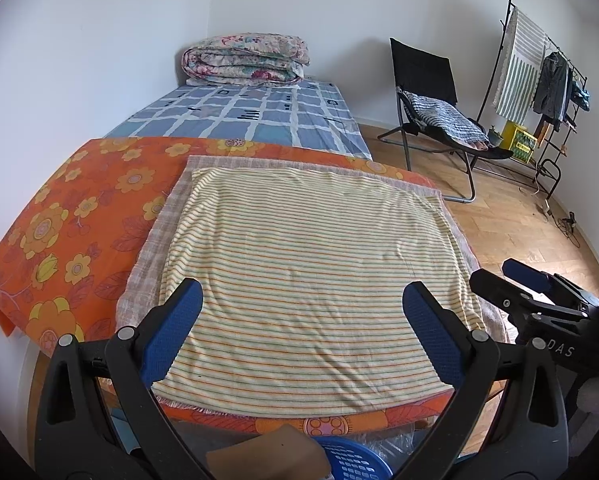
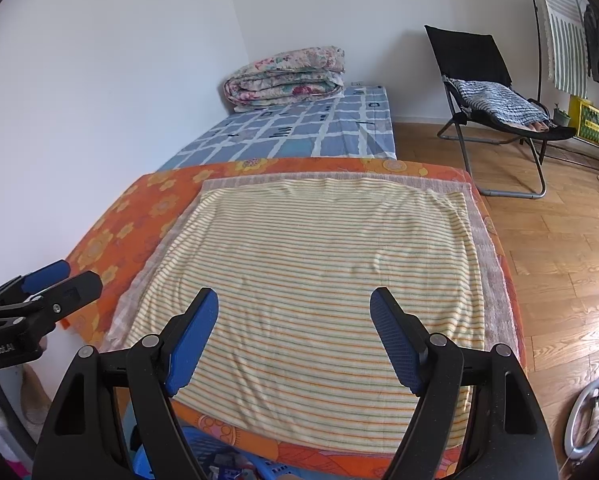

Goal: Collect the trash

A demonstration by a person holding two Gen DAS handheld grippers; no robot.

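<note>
Hovering with jaws wide and empty, the left gripper [image 1: 302, 334] and right gripper [image 2: 294, 342] faced a striped towel [image 1: 311, 264] showing no trash; searching elsewhere seemed wise.

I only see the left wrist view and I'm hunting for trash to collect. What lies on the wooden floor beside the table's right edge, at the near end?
Observer: A white ring-shaped object lies on the wooden floor there. I cannot tell whether it is trash.
Operator: I only see my right gripper from the side. Is anything in it?
Observer: No. The right gripper is open above the yellow striped cloth, with nothing between its blue pads.
</note>
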